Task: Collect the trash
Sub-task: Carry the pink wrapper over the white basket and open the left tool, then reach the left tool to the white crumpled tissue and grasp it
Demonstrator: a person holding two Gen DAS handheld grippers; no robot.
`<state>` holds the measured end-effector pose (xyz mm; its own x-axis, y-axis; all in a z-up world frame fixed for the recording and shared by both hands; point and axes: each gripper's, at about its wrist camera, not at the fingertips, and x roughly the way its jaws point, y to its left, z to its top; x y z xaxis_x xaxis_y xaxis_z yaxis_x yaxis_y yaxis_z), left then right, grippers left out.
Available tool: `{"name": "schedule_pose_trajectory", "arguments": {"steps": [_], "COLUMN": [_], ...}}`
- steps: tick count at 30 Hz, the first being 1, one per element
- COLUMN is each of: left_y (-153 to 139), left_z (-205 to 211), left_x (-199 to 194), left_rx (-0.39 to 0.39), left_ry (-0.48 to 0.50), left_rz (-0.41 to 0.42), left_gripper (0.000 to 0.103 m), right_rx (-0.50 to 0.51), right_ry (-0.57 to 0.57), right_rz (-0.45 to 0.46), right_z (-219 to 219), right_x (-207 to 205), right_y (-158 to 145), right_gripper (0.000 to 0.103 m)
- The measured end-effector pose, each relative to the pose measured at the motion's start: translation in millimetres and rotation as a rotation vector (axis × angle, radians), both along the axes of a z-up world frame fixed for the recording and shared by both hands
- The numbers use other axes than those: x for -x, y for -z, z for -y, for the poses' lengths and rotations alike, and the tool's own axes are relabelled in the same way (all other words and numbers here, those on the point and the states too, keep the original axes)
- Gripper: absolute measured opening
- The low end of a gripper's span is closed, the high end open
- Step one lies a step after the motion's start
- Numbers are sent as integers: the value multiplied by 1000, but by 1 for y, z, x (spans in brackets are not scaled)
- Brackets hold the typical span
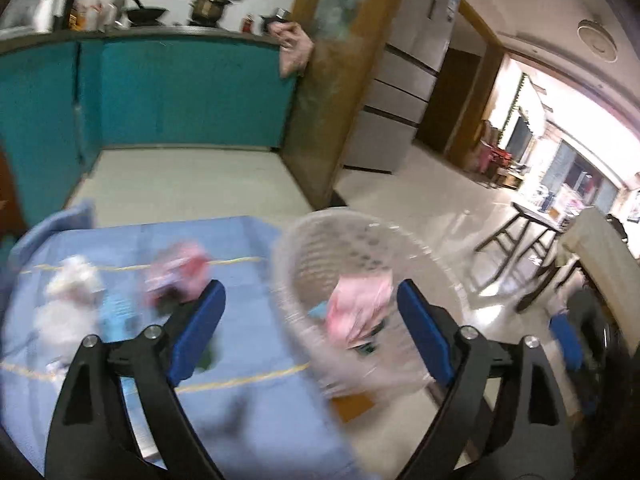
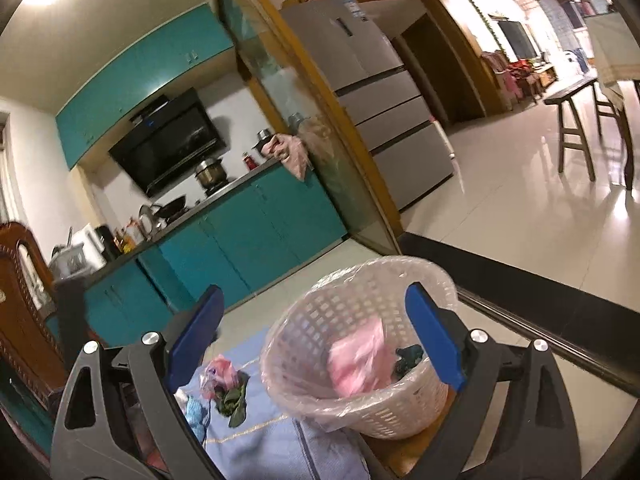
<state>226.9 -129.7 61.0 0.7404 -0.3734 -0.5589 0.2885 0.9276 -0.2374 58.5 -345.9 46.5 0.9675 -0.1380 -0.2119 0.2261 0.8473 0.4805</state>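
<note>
The crumpled pink wrapper (image 2: 222,372) lies on the blue cloth (image 2: 260,432) just beside the lined basket (image 2: 320,312) — likely light, crinkly, best pinched at its bunched middle. Left gripper (image 1: 310,308) and right gripper (image 2: 314,320) gape empty.

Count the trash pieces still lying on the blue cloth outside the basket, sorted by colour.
White wad: 1
Pink bag: 1
Light blue scrap: 1
Green leaves: 1
Total: 4
</note>
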Motion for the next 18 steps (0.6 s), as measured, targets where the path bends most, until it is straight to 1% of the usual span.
{"name": "schedule_pose_trajectory", "arguments": {"steps": [4, 8, 9, 11, 14, 16, 18], "left_y": [6, 14, 19, 25, 39, 45, 44], "left_z": [-61, -120, -135, -152, -161, -161, -155], "left_x": [48, 96, 109, 124, 131, 133, 134], "left_rx": [-98, -129, -133, -128, -116, -144, -169], "left_ry": [-108, -218, -252, -295, -312, -297, -274], "left_rz": [51, 73, 79, 67, 16, -9, 7], "left_gripper": [92, 93, 94, 94, 94, 94, 94], "right_rx": [90, 173, 182, 207, 248, 269, 281], "right_ry": [-120, -262, -284, -320, -370, -397, -407], "right_rz": [-53, -136, -148, -163, -180, -208, -224], "right_z": [-32, -74, -82, -98, -121, -132, -139], "right_x": [-14, -25, -25, -22, -14, -14, -16], "right_y": [1, 6, 7, 9, 14, 19, 20], "right_gripper": [90, 90, 90, 90, 90, 90, 90]}}
